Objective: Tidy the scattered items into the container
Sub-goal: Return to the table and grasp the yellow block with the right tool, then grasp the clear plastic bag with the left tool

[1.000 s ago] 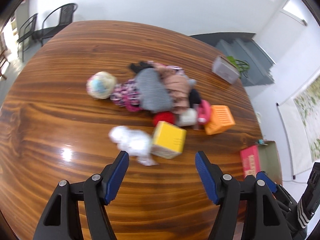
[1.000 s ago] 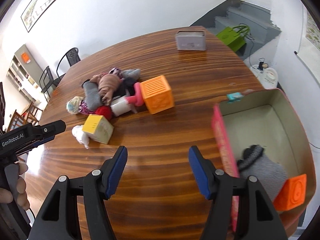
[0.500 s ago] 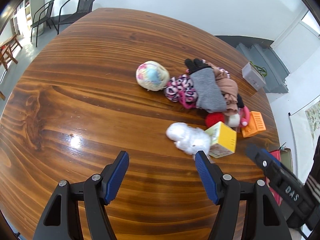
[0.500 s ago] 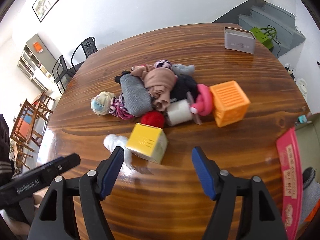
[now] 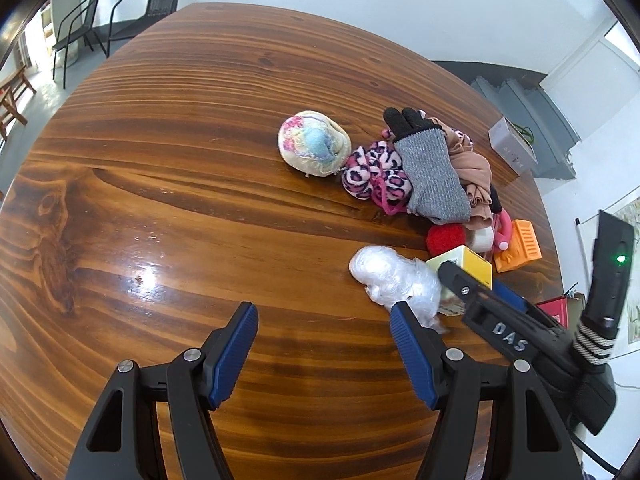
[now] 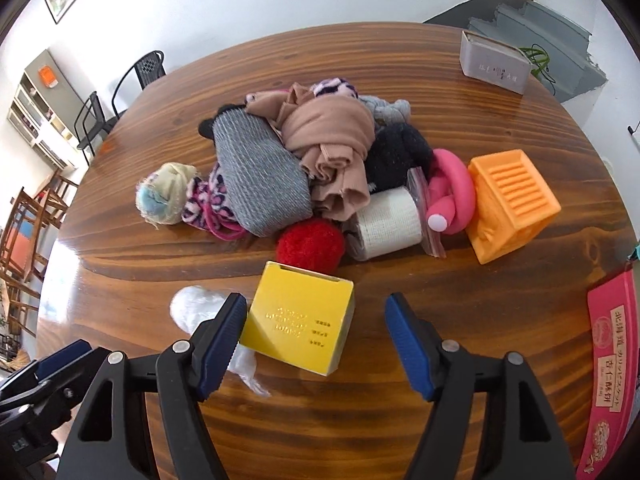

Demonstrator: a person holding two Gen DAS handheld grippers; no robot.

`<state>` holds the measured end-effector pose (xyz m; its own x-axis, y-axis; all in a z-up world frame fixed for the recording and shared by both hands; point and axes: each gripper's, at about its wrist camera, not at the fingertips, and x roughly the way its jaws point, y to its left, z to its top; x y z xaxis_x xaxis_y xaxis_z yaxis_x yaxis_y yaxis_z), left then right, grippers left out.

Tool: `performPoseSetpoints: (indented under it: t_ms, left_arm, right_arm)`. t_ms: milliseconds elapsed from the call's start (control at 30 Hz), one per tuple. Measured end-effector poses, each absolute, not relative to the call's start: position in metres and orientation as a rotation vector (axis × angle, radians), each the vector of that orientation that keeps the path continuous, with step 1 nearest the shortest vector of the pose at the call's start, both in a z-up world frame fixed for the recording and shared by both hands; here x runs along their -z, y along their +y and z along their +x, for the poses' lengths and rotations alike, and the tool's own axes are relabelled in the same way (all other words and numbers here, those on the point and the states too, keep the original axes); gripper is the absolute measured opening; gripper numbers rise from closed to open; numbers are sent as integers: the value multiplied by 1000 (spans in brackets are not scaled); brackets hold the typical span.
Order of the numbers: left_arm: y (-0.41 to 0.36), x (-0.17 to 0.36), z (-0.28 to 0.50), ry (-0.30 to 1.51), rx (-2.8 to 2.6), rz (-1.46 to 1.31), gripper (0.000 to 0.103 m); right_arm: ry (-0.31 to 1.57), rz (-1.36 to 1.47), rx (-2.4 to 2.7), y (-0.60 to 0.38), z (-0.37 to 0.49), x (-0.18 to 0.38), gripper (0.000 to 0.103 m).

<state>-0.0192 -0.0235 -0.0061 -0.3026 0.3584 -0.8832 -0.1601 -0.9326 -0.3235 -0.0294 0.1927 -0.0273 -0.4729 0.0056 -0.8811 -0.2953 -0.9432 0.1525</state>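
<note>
Right gripper (image 6: 316, 336), blue-padded jaws spread wide and empty, low over the table with the yellow cardboard box (image 6: 300, 322) partly between the pads; box lies flat, nearest of the loose items, so judged the next pick. Crumpled clear plastic bag (image 6: 200, 312) touches the box's left side, under the left pad; a close here could catch film along with card. Left gripper (image 5: 324, 344), also spread and holding nothing, hangs over bare wood just left of that bag (image 5: 394, 276), likely waiting its turn or lined up for the bag. Beyond the box, the main heap: fuzzy red pom-pom ball (image 6: 310, 244), white gauze roll (image 6: 386, 224), coiled pink rubber toy (image 6: 450, 192), orange ribbed plastic cube (image 6: 512, 204) tipped on an edge at the right. Behind these, soft goods piled on one another: grey knit glove with black fingertips (image 6: 256, 176), tan folded cloth (image 6: 332, 148), black fuzzy bundle (image 6: 396, 152), pink leopard-print sock (image 6: 208, 204), pastel rolled sock ball (image 6: 166, 192) at the left end. Container: pink printed cardboard box (image 6: 612, 356), only its wall visible at the right edge, near the right gripper. Surface is glossy brown wood-grain table (image 5: 160, 200), glare patch at left. Far edge carries a small grey tin (image 6: 494, 62). Room: white walls, black metal chairs (image 5: 120, 12), grey stairs (image 6: 540, 28), shelving at left.
</note>
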Motion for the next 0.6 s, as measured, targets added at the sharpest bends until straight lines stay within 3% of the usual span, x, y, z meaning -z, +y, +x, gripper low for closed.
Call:
performPoseSetpoints:
  t_ms: [33, 100, 133, 167, 600]
  left_arm:
    - [-22, 7, -20, -246, -2284, -1622, 70]
    - [-16, 9, -22, -239, -2268, -1626, 70]
    - [-14, 10, -23, -236, -2261, -1627, 70]
    - [-11, 11, -24, -233, -2252, -1627, 70]
    - [43, 22, -37, -191, -2165, -1628, 76]
  right_arm:
    - [419, -1518, -2503, 194, -30, 31, 75]
    - [424, -1527, -2494, 198, -27, 34, 63]
    - [423, -1534, -2488, 200, -26, 35, 52]
    - [421, -1541, -2479, 203, -23, 37, 49]
    - [441, -1488, -2458, 230, 20, 26, 49]
